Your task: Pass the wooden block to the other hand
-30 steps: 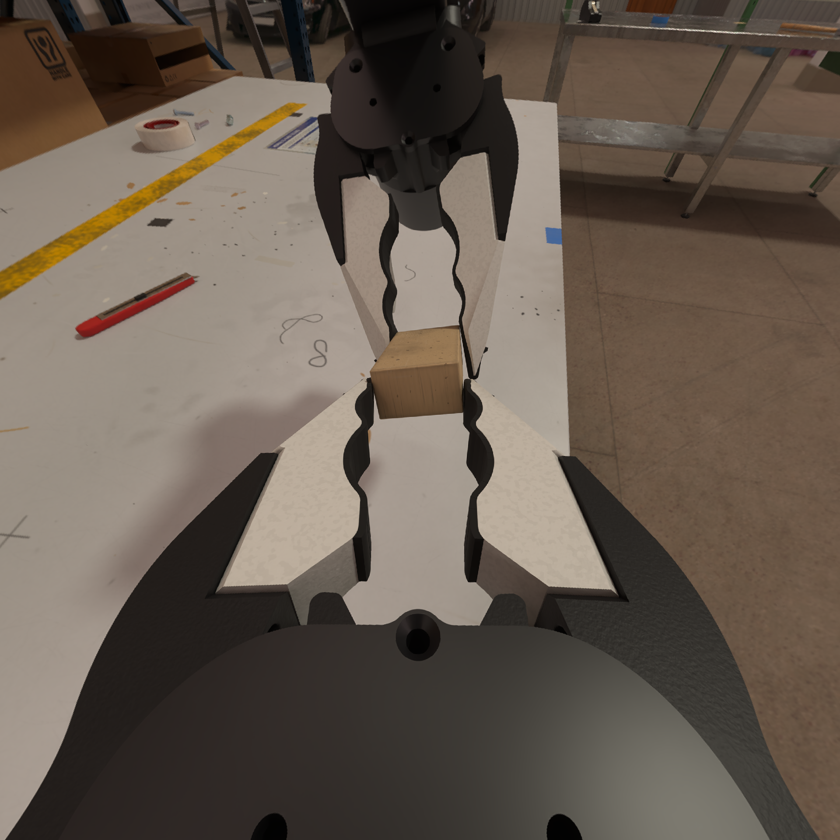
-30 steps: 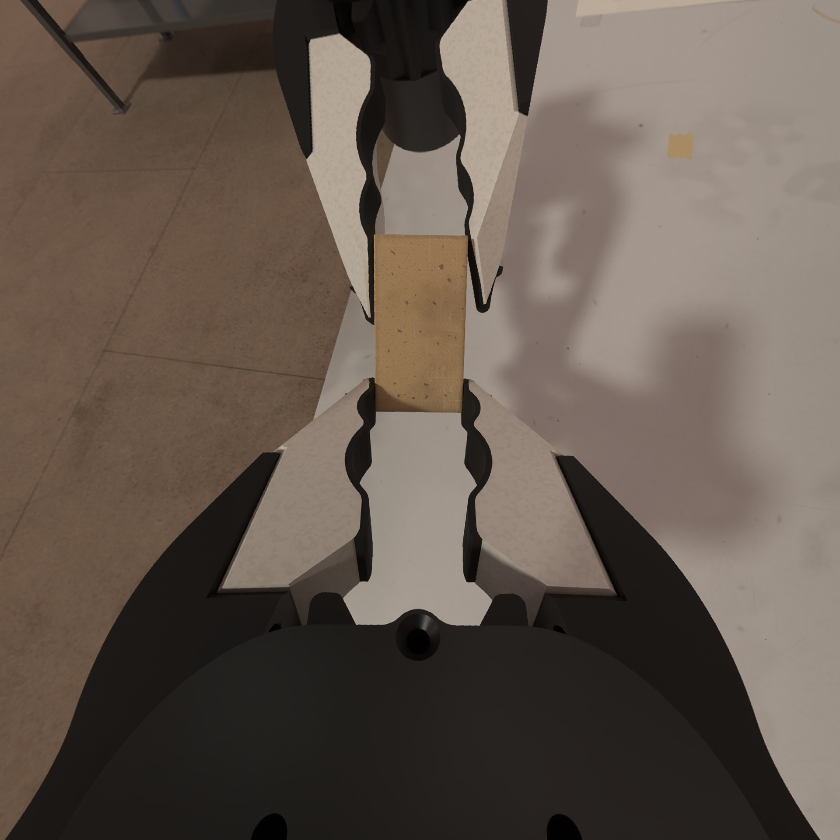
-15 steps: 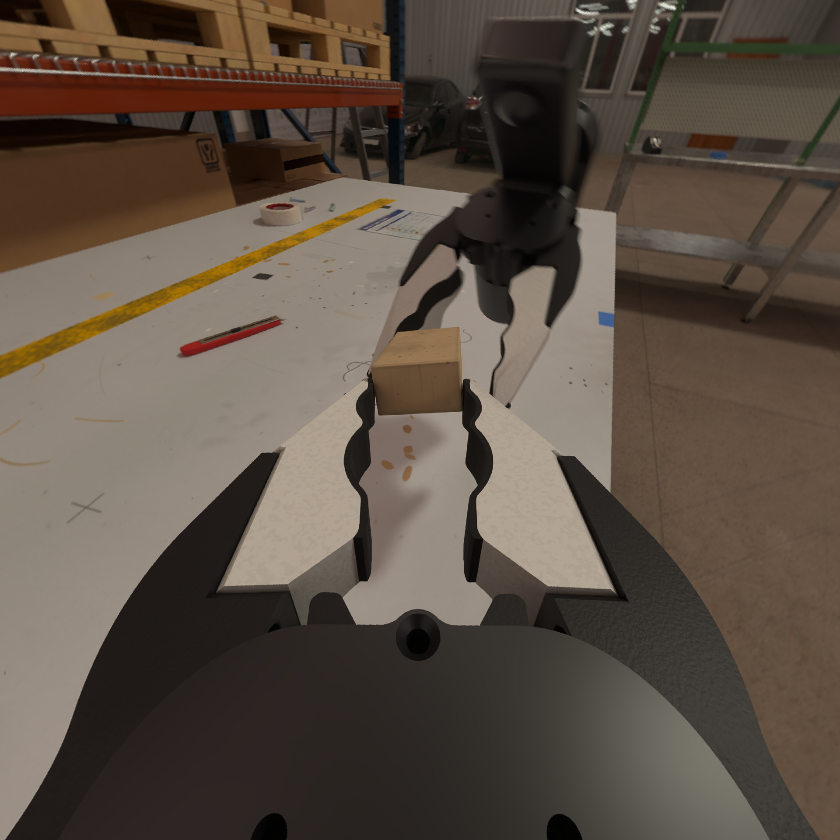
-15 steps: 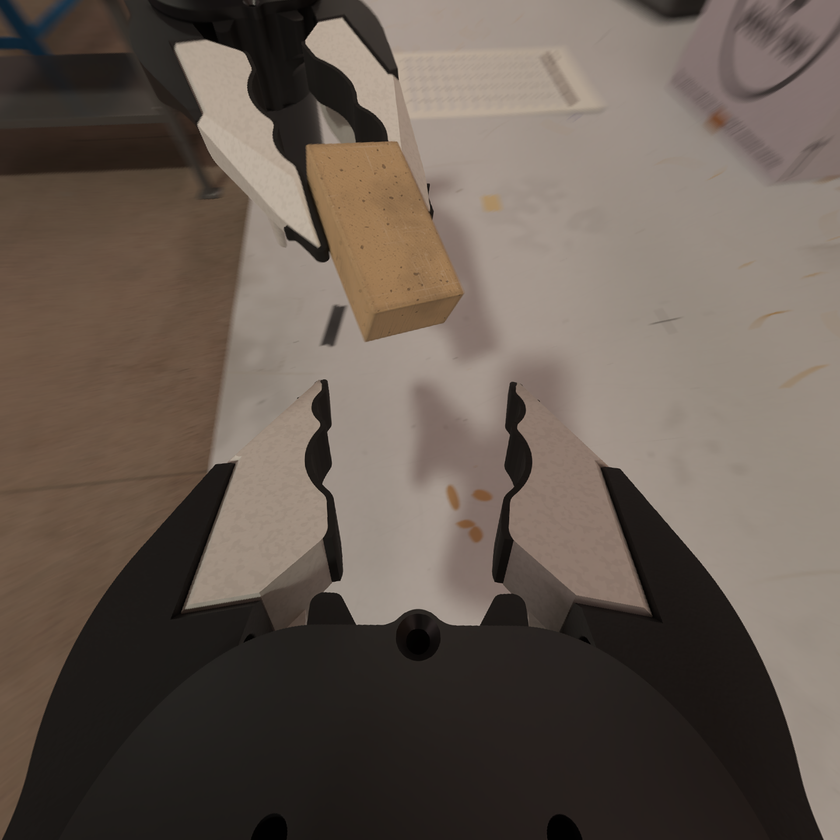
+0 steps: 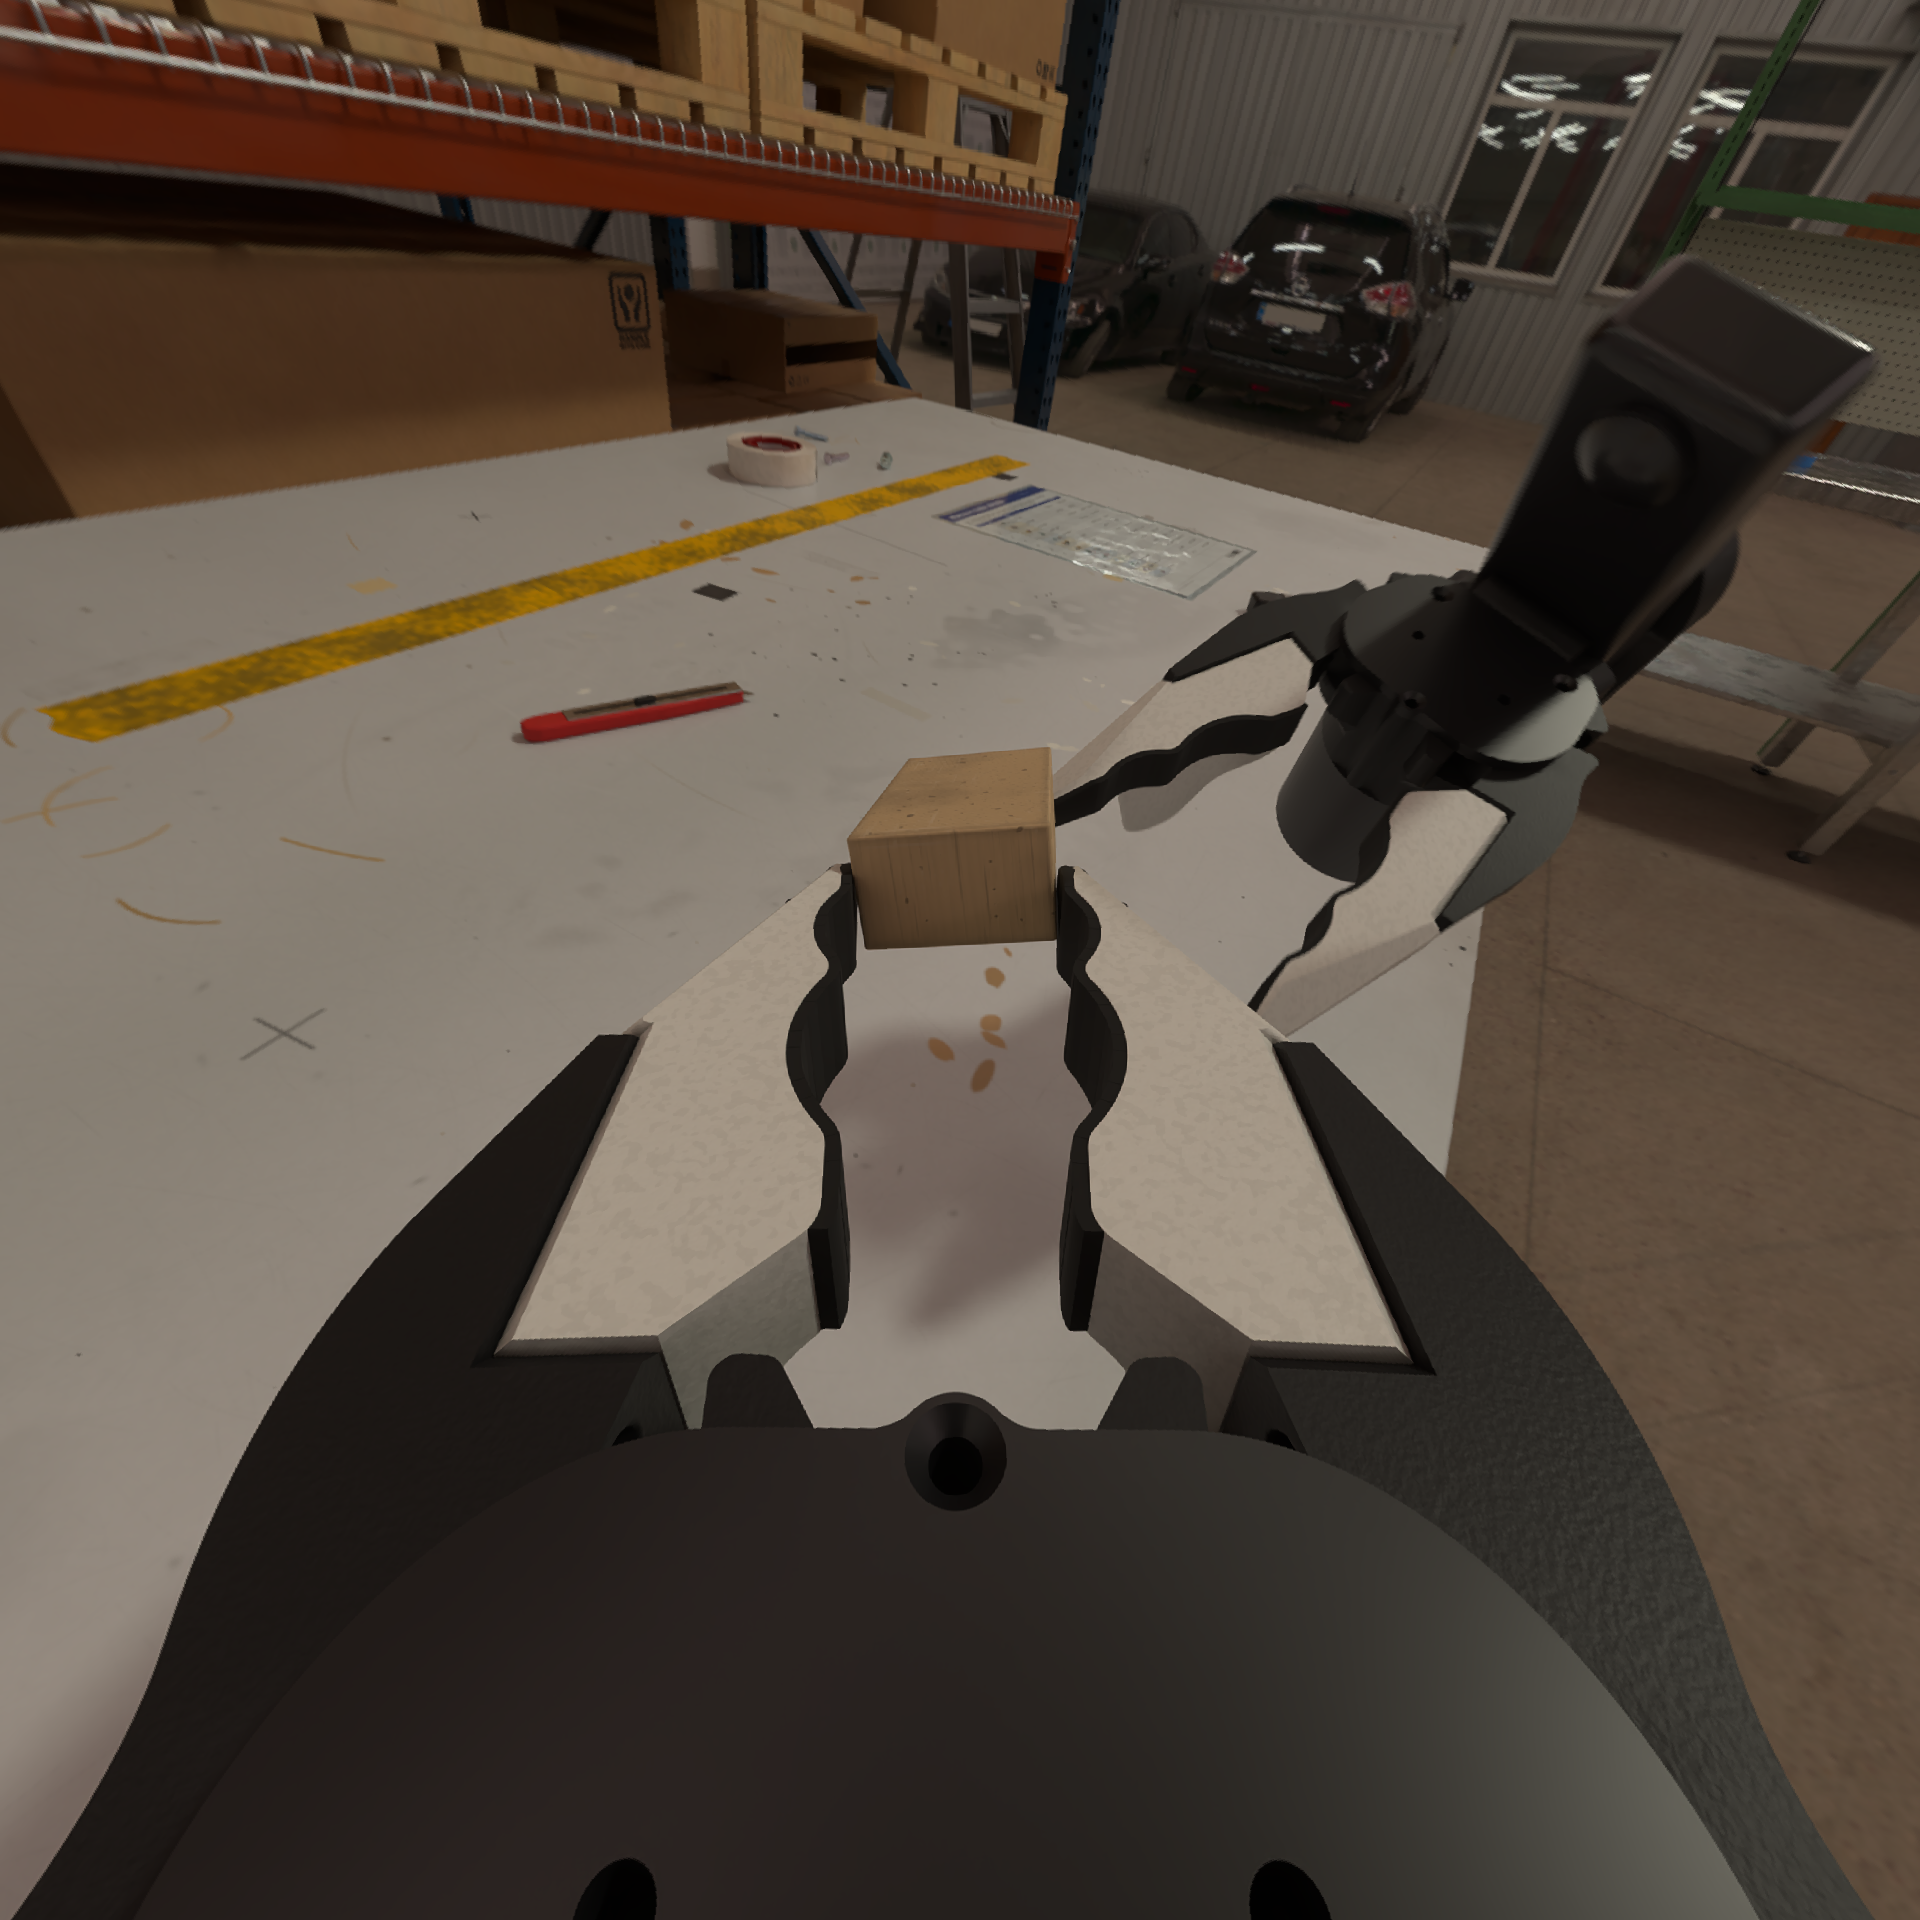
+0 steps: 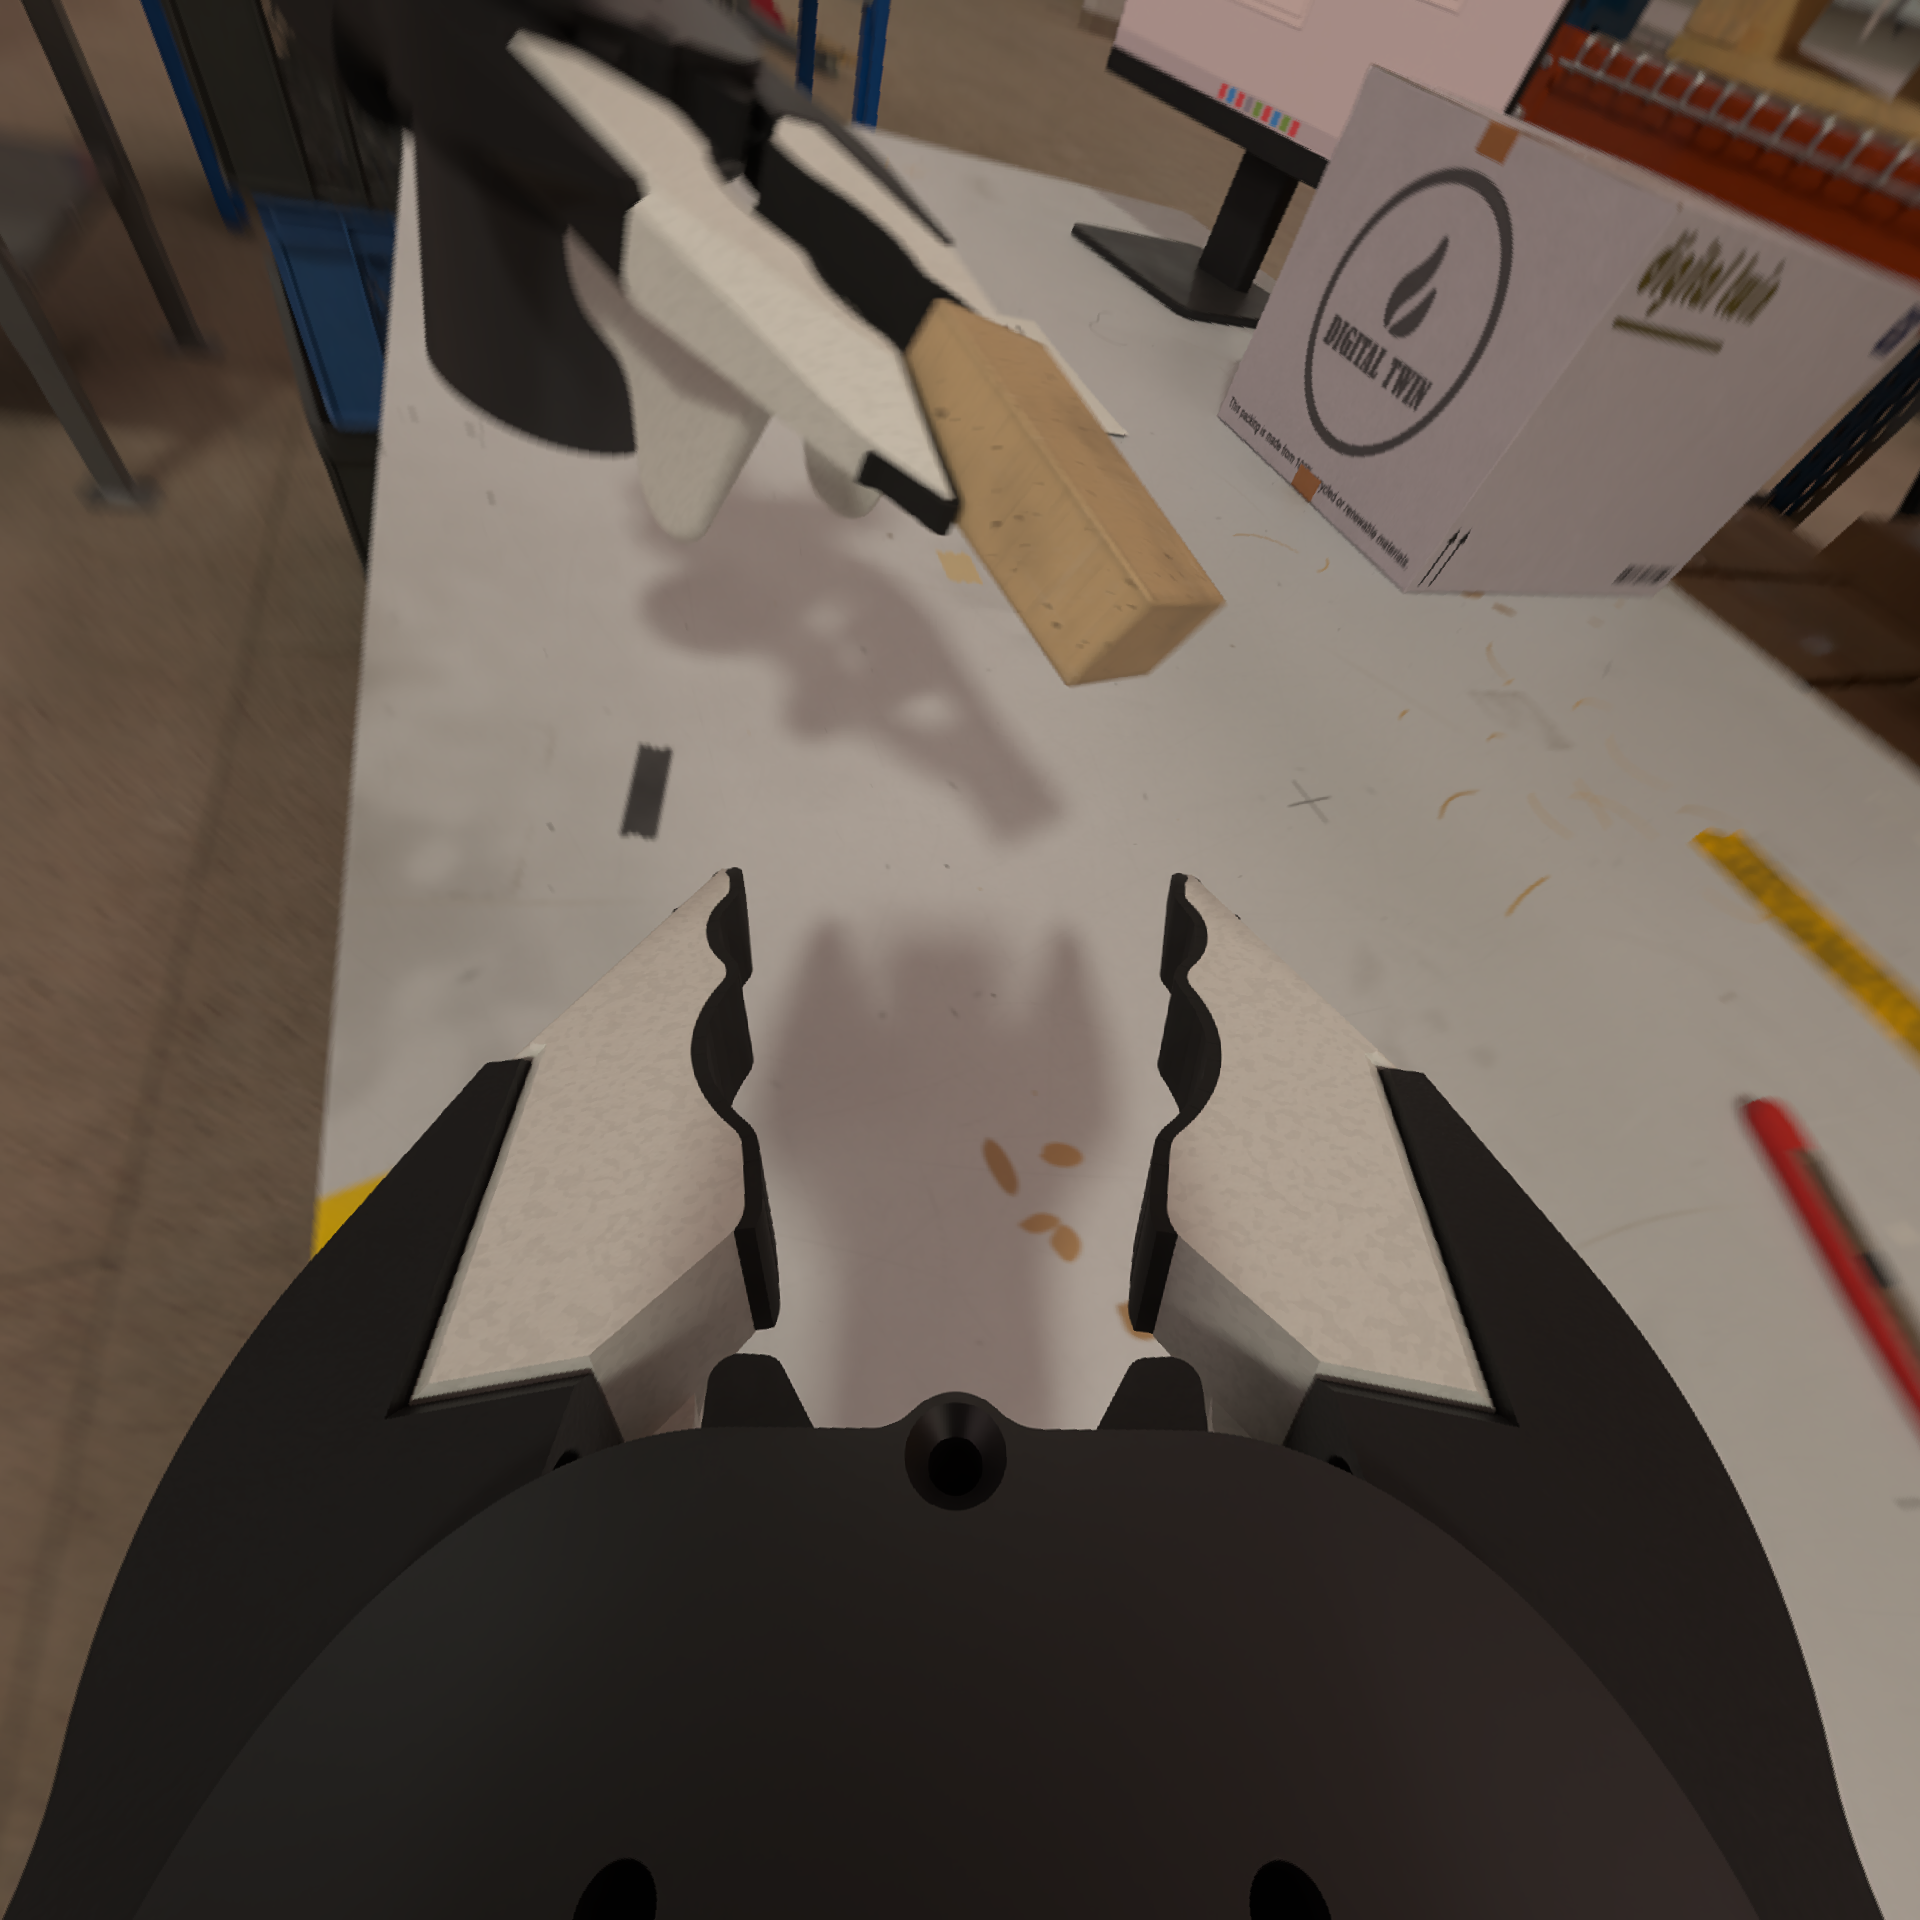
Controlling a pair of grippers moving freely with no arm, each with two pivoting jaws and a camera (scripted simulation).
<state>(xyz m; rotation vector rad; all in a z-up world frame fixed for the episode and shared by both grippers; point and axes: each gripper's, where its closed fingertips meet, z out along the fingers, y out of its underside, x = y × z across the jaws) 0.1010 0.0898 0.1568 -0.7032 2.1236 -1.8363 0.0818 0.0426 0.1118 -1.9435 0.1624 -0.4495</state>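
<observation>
- Left tool (image 5: 954, 894) pinching the wooden block (image 5: 951, 847) by one end, above the desk (image 5: 416, 935).
- Right tool (image 6: 954, 883) spread wide, holding nothing, apart from the block.

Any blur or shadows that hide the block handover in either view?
Right wrist view: left tool and wooden block smeared by motion blur, their shadow falling clear of the block; left wrist view: block sharp, right tool only slightly soft.

Wooden block (image 5: 951, 878) between left tool (image 5: 954, 904) tips
</observation>
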